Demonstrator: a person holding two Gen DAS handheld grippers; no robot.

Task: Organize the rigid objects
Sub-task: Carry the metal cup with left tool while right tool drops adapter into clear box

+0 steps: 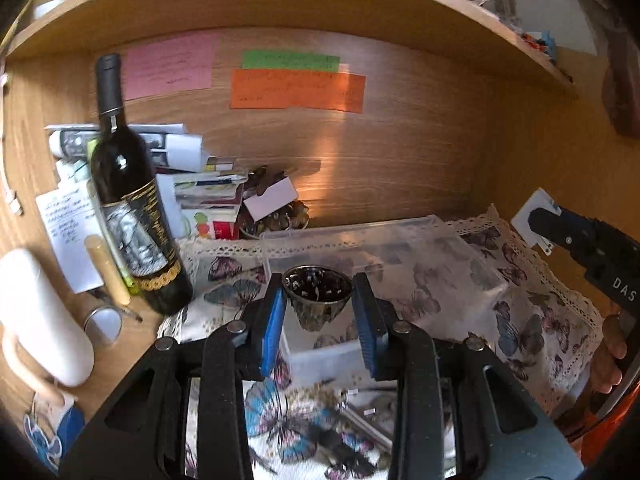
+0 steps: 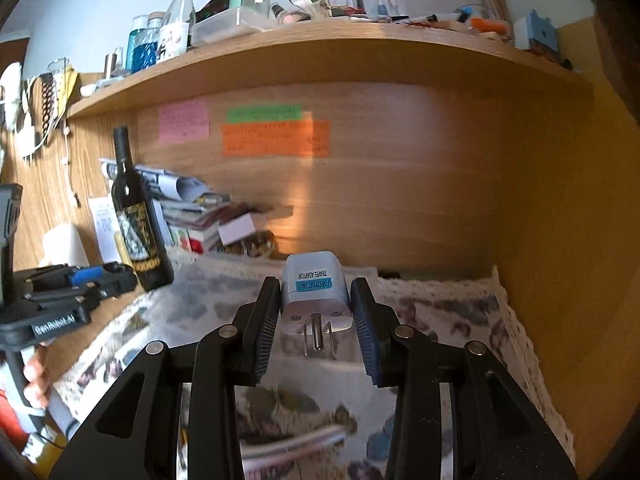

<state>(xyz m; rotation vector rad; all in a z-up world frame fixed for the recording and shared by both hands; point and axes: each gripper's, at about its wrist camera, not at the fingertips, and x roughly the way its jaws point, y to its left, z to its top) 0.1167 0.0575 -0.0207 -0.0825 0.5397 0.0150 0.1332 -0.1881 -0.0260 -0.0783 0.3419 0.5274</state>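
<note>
My left gripper (image 1: 319,312) is shut on a small dark embossed metal cup (image 1: 317,296) and holds it above a clear plastic box (image 1: 380,256) on the butterfly-print cloth (image 1: 532,320). My right gripper (image 2: 316,316) is shut on a grey travel adaptor (image 2: 314,292) with its metal prongs pointing toward the camera, held above the cloth (image 2: 440,320). The right gripper also shows at the right edge of the left wrist view (image 1: 532,220), with the white adaptor (image 1: 534,216) in its tip. The left gripper appears at the left of the right wrist view (image 2: 120,276).
A dark wine bottle (image 1: 132,200) stands left of the cloth beside a paper stack (image 1: 192,184), a white cylinder (image 1: 44,316) and a small round tin (image 1: 103,322). Coloured notes (image 1: 296,88) are stuck on the wooden back wall. A cluttered shelf (image 2: 320,36) hangs overhead.
</note>
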